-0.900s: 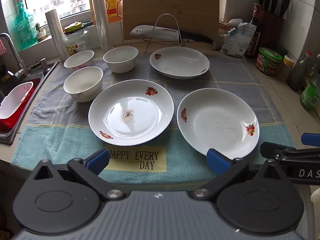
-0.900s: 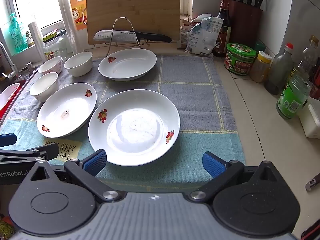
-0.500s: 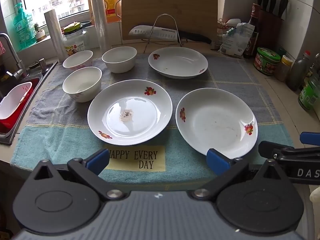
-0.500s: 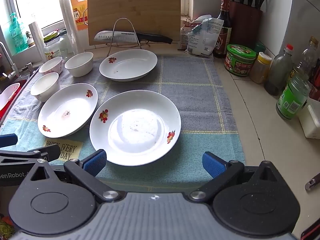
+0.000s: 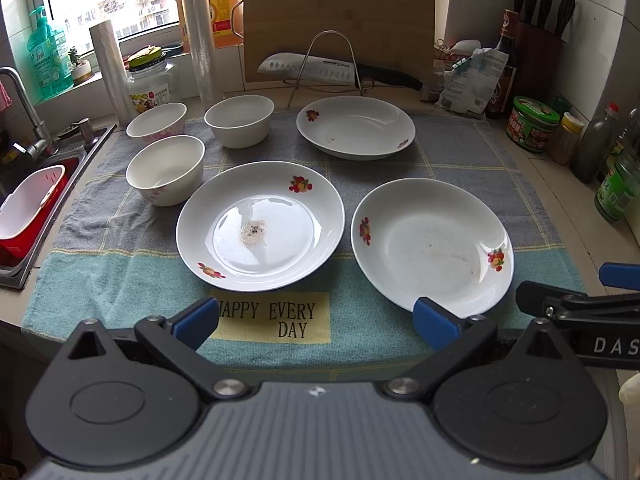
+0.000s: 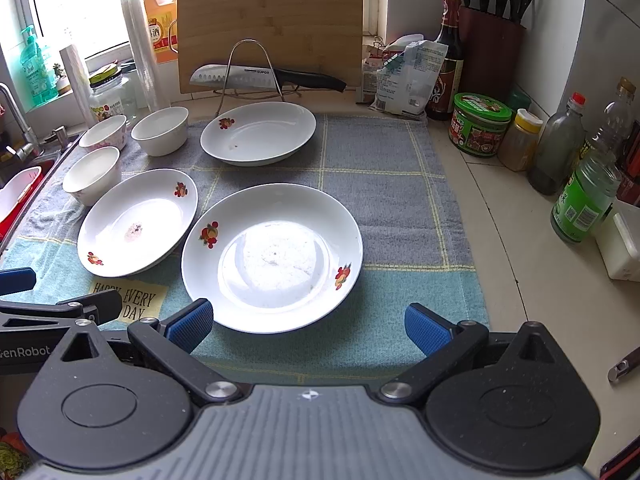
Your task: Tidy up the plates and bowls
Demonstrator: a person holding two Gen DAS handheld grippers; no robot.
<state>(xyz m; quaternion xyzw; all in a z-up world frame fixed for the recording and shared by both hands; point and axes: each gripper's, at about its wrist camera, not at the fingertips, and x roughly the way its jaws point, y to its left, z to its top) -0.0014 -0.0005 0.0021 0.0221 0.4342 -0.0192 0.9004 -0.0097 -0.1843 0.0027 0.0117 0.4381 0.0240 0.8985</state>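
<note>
Three white plates with flower prints lie on a towel: a near left plate [image 5: 260,236] with crumbs, a near right plate [image 5: 432,246] and a far plate [image 5: 355,126]. Three white bowls [image 5: 166,170] [image 5: 157,122] [image 5: 239,120] stand at the left. My left gripper [image 5: 316,322] is open and empty, low over the towel's front edge before the near left plate. My right gripper [image 6: 308,324] is open and empty, its left pad close to the near right plate [image 6: 272,258]. The far plate [image 6: 258,132] and near left plate [image 6: 138,220] also show there.
The towel [image 5: 460,152] covers the counter. A sink with a red tub [image 5: 28,208] is at the left. A knife on a wire rack [image 5: 324,70] and a cutting board [image 5: 340,16] stand behind. Jars and bottles [image 6: 584,196] line the right side.
Both grippers have drifted slightly forward and the view has shifted a little. Both stay open. No dish has moved.
</note>
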